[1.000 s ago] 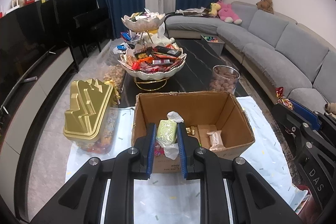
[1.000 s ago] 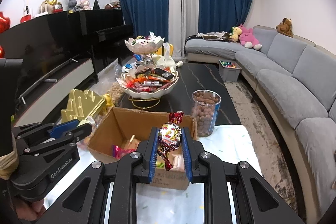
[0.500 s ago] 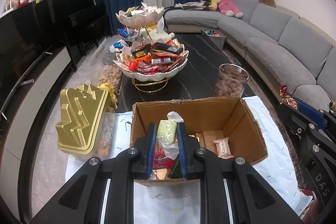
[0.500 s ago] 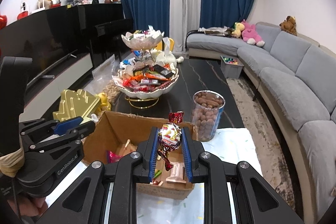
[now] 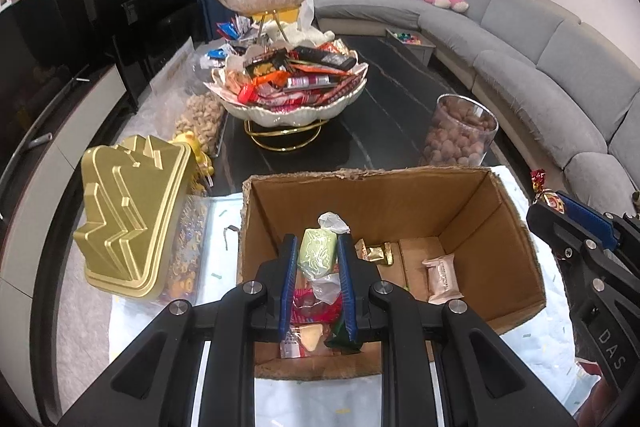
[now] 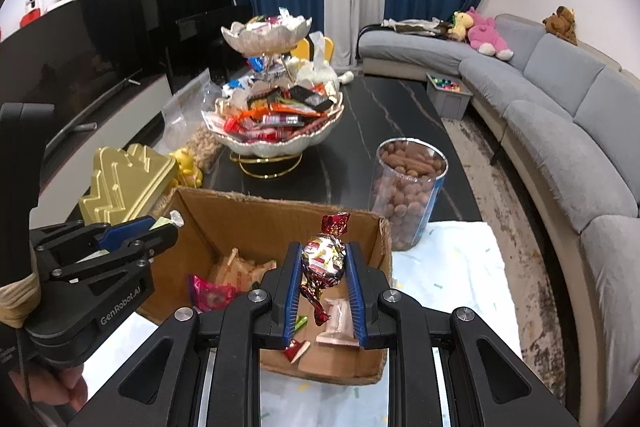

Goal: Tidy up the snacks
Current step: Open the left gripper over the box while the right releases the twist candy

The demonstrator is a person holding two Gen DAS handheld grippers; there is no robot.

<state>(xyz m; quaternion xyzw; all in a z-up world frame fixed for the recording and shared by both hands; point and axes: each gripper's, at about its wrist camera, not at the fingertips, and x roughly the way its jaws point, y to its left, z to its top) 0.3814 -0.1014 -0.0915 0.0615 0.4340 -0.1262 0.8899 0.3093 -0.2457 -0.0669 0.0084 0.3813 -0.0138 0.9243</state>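
Note:
My left gripper (image 5: pixel 318 247) is shut on a pale green wrapped snack (image 5: pixel 317 253) and holds it over the open cardboard box (image 5: pixel 516 227), which has several snacks inside. My right gripper (image 6: pixel 323 259) is shut on a red and silver foil-wrapped candy (image 6: pixel 323 257) above the same box (image 6: pixel 224 211). The right gripper also shows at the right edge of the left wrist view (image 5: pixel 560 205). The left gripper shows at the left of the right wrist view (image 6: pixel 160 227).
A two-tier shell-shaped snack stand (image 5: pixel 292 107) full of wrapped snacks stands on the dark table behind the box. A clear jar of brown snacks (image 5: pixel 460 135) is at right. A gold-lidded container (image 5: pixel 132 215) is left of the box. A grey sofa (image 5: pixel 560 67) runs along the right.
Both grippers have moved forward over the box with their snacks still held. The box interior now fills more of both views.

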